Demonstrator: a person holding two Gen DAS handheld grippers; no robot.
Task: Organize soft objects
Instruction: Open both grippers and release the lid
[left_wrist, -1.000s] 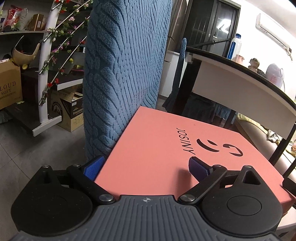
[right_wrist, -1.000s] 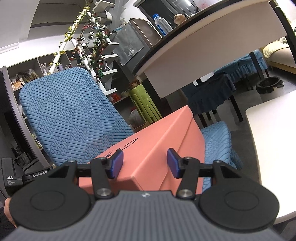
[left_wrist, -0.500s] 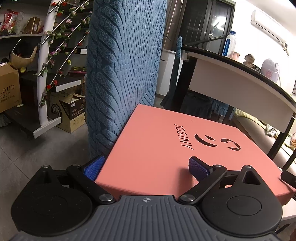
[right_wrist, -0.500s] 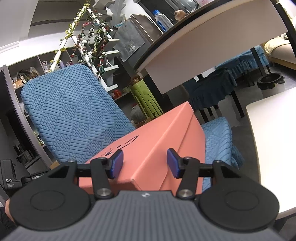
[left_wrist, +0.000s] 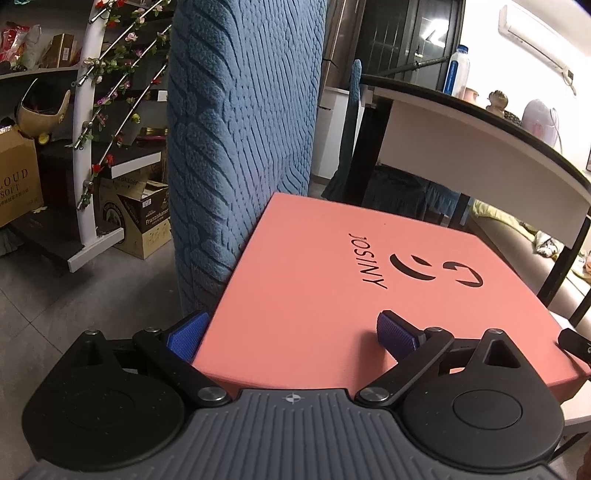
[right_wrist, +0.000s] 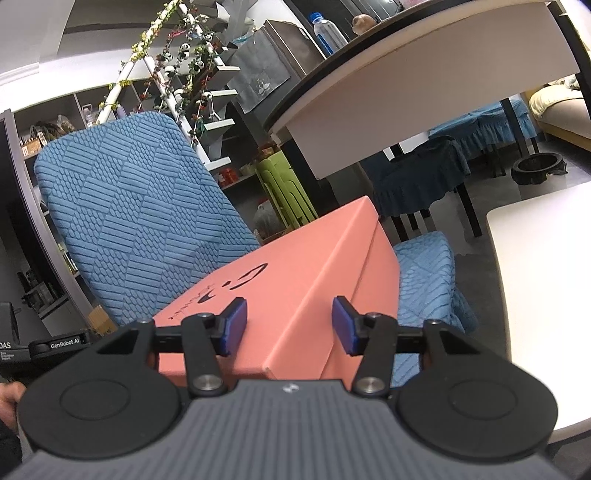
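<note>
A pink flat box (left_wrist: 332, 280) printed "JOSINY" is held between both grippers, over the seat (right_wrist: 424, 273) of a blue textured chair. My left gripper (left_wrist: 291, 332) is shut on the box's near edge. One blue pad lies on the lid and the other sits at the left edge by the chair back (left_wrist: 240, 129). My right gripper (right_wrist: 288, 325) is shut on the opposite corner of the box (right_wrist: 295, 280), one pad on the lid and one on the side face. No soft object other than the chair cover is visible.
A white tabletop (right_wrist: 535, 277) lies close on the right. A dark-rimmed table (left_wrist: 461, 147) with a water bottle stands behind the chair. Cardboard boxes (left_wrist: 144, 221) and a white flower-trimmed ladder shelf (left_wrist: 88, 147) stand on the grey floor at left.
Both grippers and the box have shifted slightly together against the chair and the table behind. Neither grip on the box has changed.
</note>
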